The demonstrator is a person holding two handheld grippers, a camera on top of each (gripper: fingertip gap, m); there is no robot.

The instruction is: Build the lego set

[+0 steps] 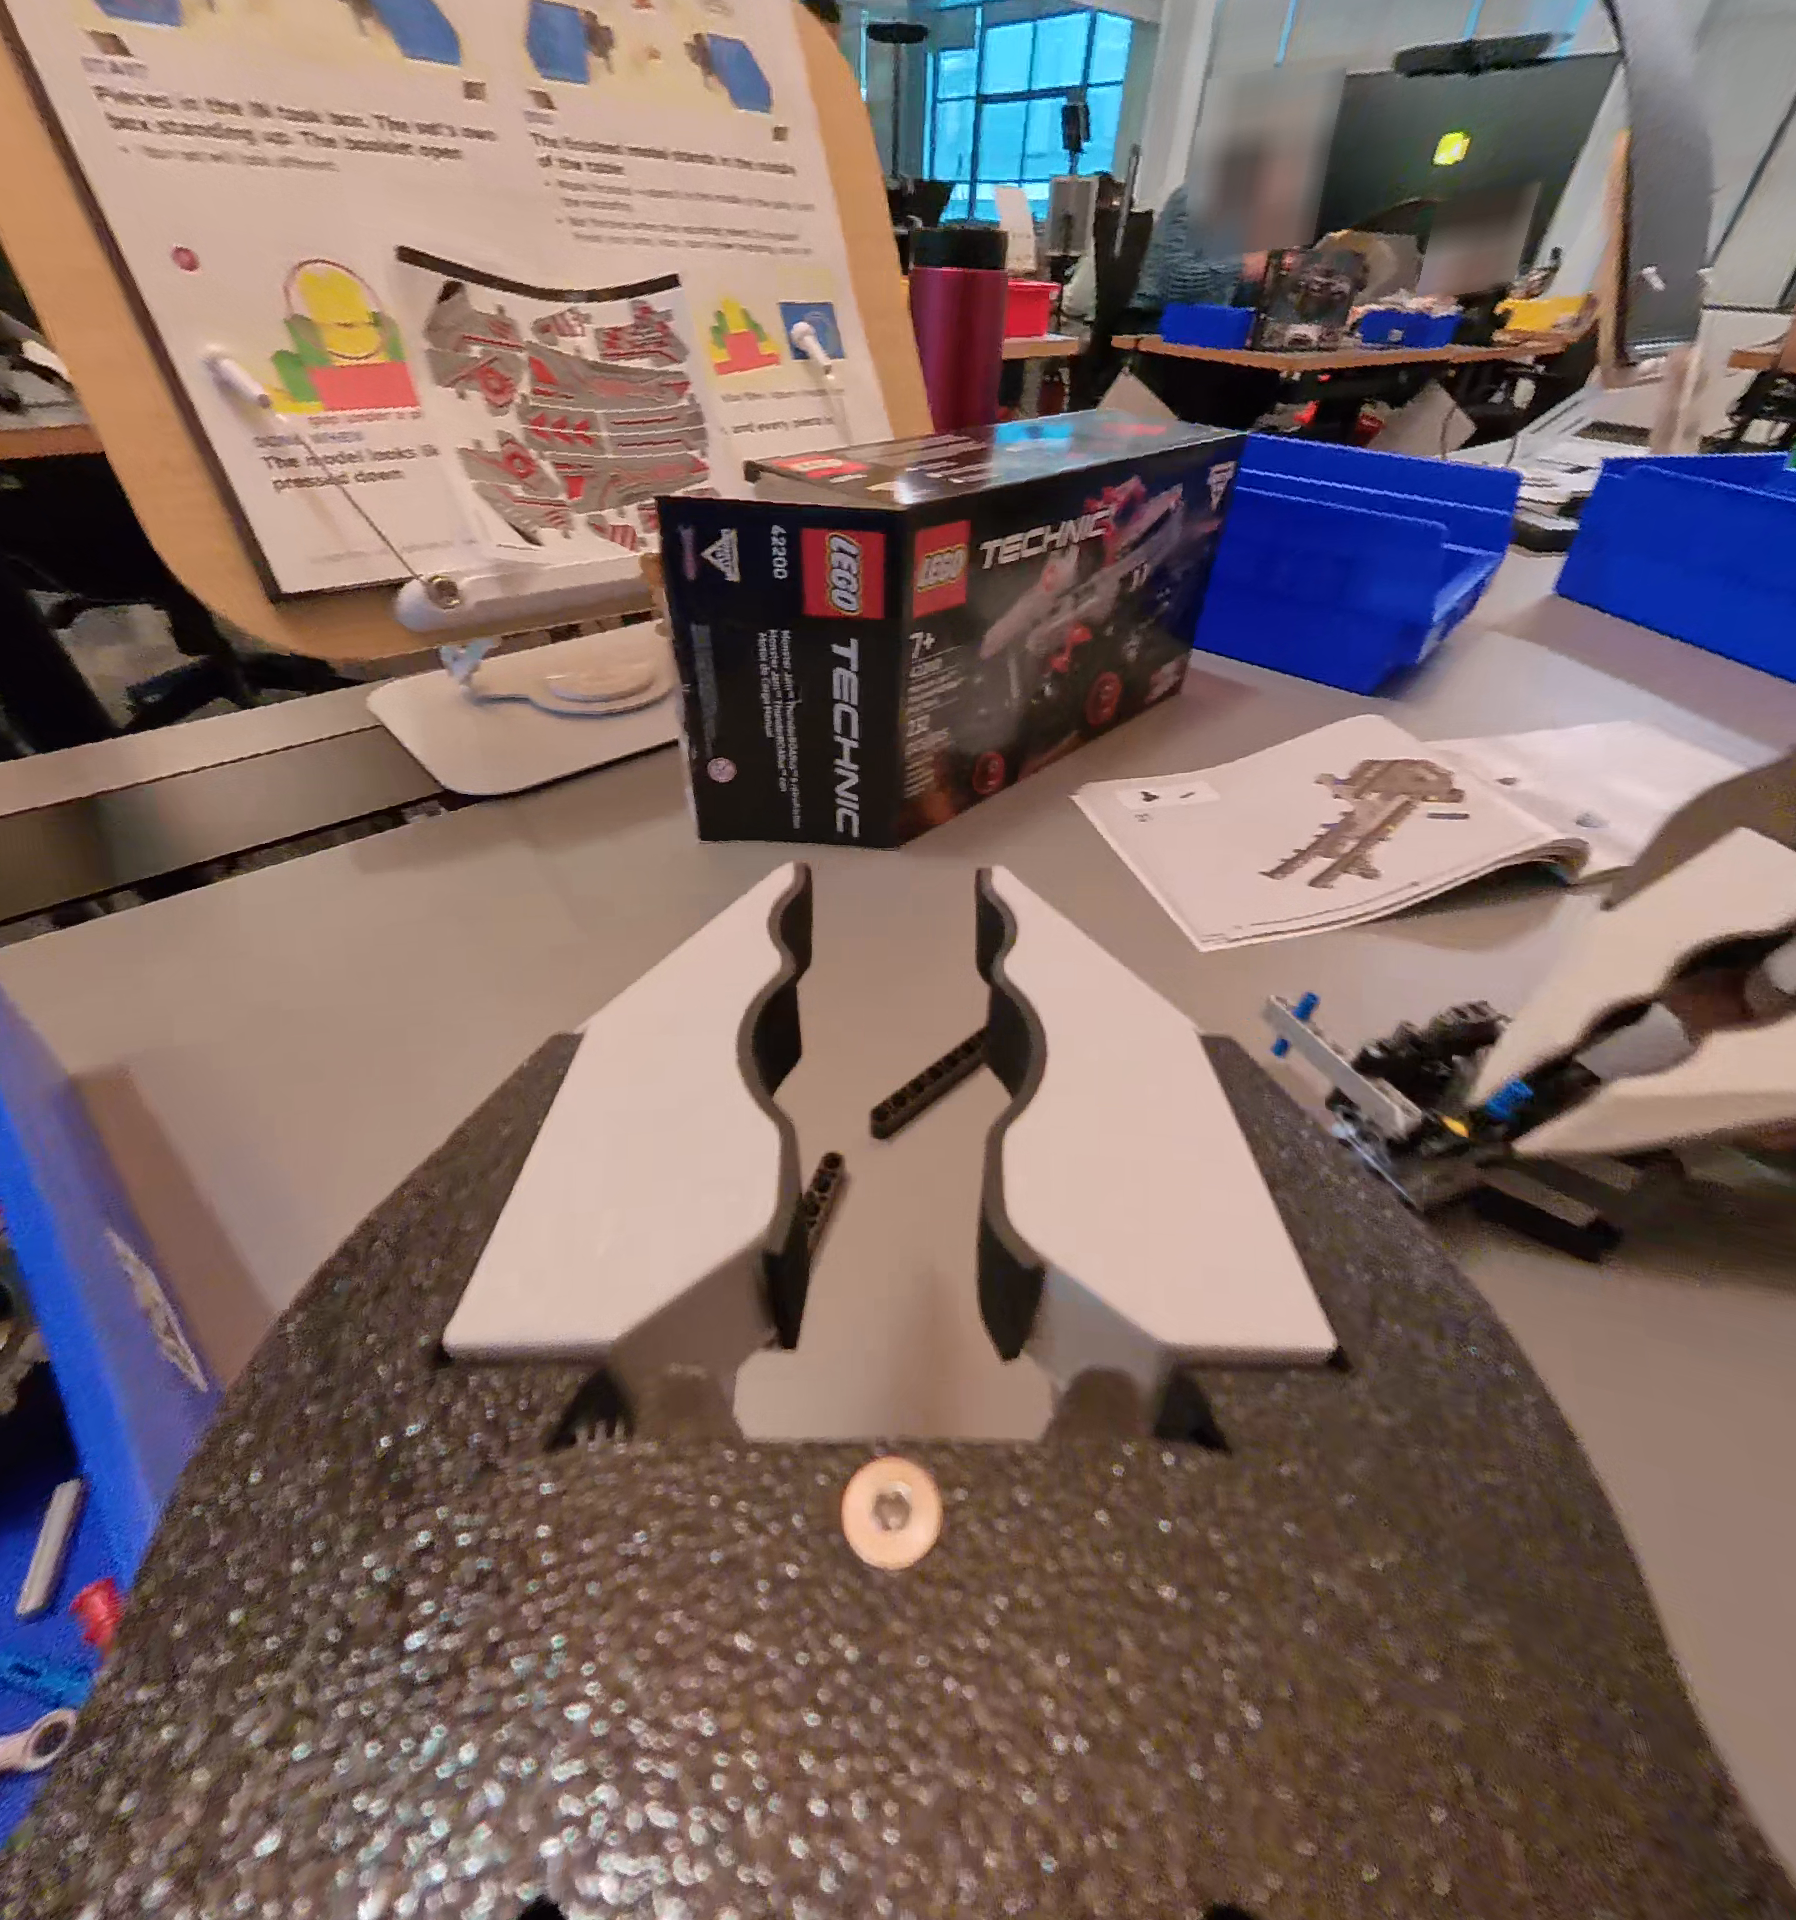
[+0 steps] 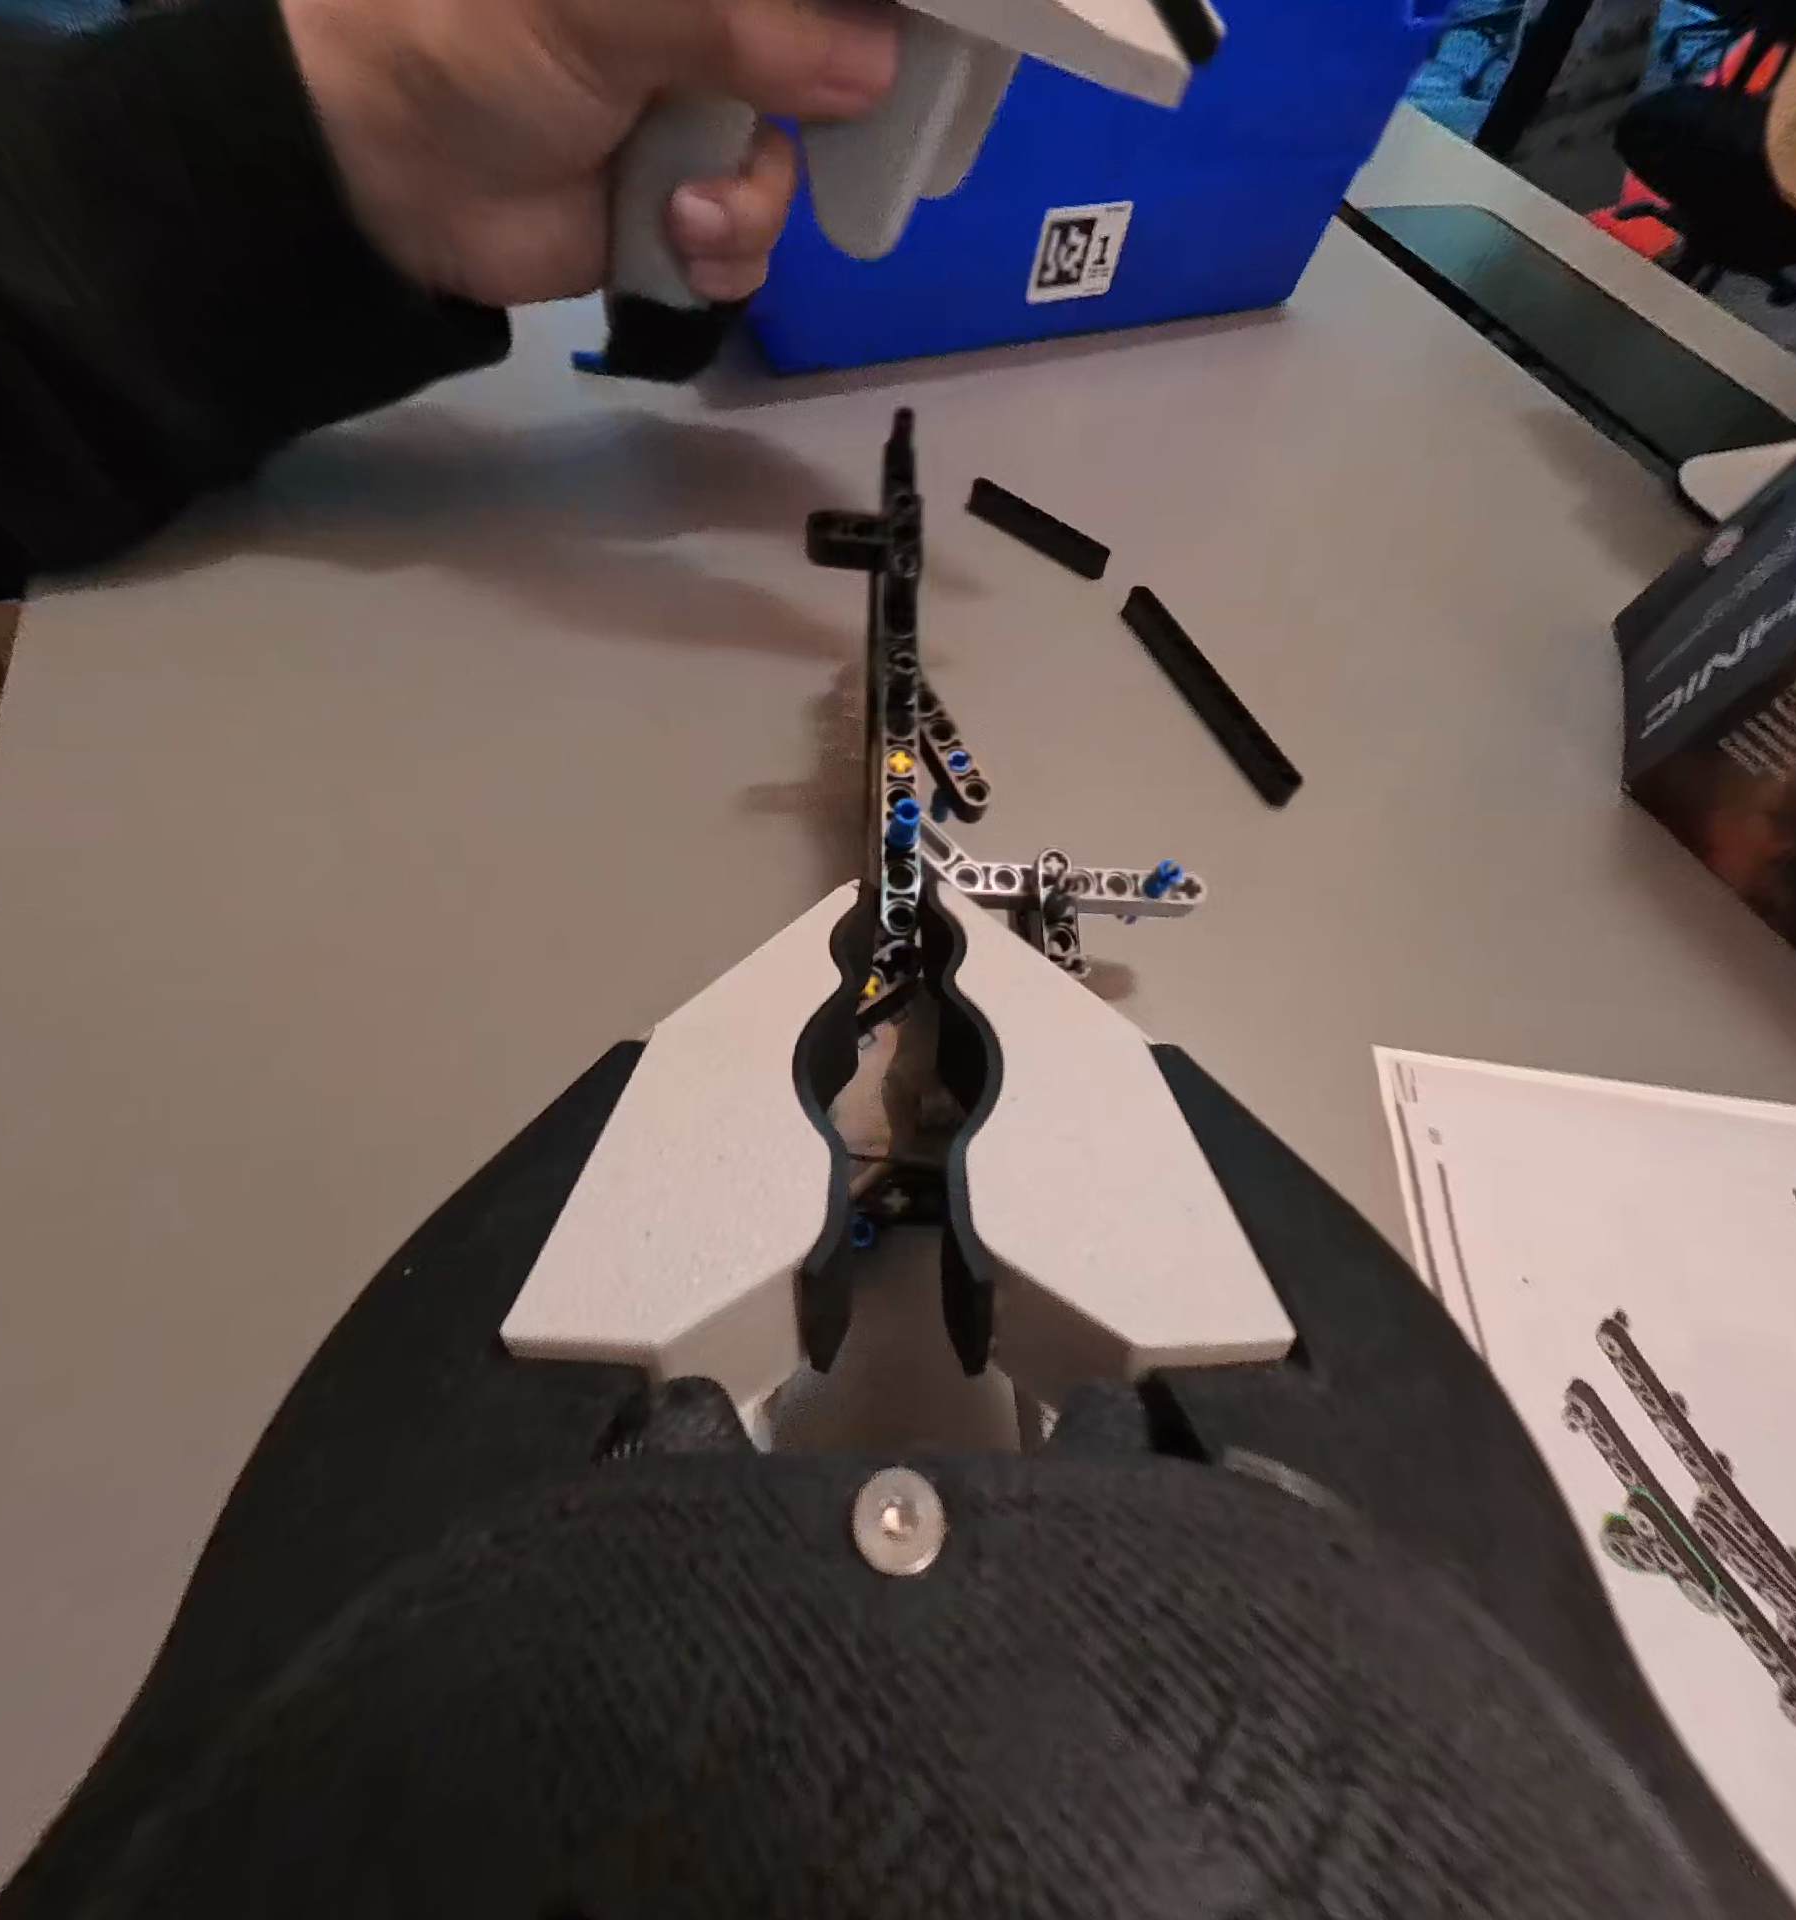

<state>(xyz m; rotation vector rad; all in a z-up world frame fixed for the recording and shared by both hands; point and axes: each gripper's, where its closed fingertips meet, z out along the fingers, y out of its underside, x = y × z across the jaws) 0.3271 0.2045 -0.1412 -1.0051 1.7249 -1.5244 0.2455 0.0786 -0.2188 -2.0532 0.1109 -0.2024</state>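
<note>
The left gripper [image 1: 894, 904] hangs above the grey table [image 1: 354, 997] with its jaws wide apart and nothing between them; through the gap, two loose black beams [image 1: 930, 1086] lie on the tabletop. The right wrist view shows those beams [image 2: 1211, 694] lying apart from each other, just right of the half-built frame [image 2: 899, 665]. That view alone shows the grip clearly: the right gripper [image 2: 899, 914] is nearly closed, its jaws pinching the near end of the frame, a long black beam assembly with blue pins and a grey cross-arm [image 2: 1112, 885] sticking out to the right. In the left view the same frame [image 1: 1393, 1081] sits low at the right edge, partly hidden by the right gripper [image 1: 1496, 1091]. Only the left view shows the set's box [image 1: 935, 634] standing behind, a board [image 1: 437, 301] with printed sheets on a stand, and blue bins [image 1: 1341, 561]. The open booklet [image 1: 1393, 821] lies right of the box; the right view catches its corner [image 2: 1621, 1351]. The right view also shows a hand [image 2: 520, 135] on the left gripper's handle, in front of a blue bin [image 2: 1060, 187].
</note>
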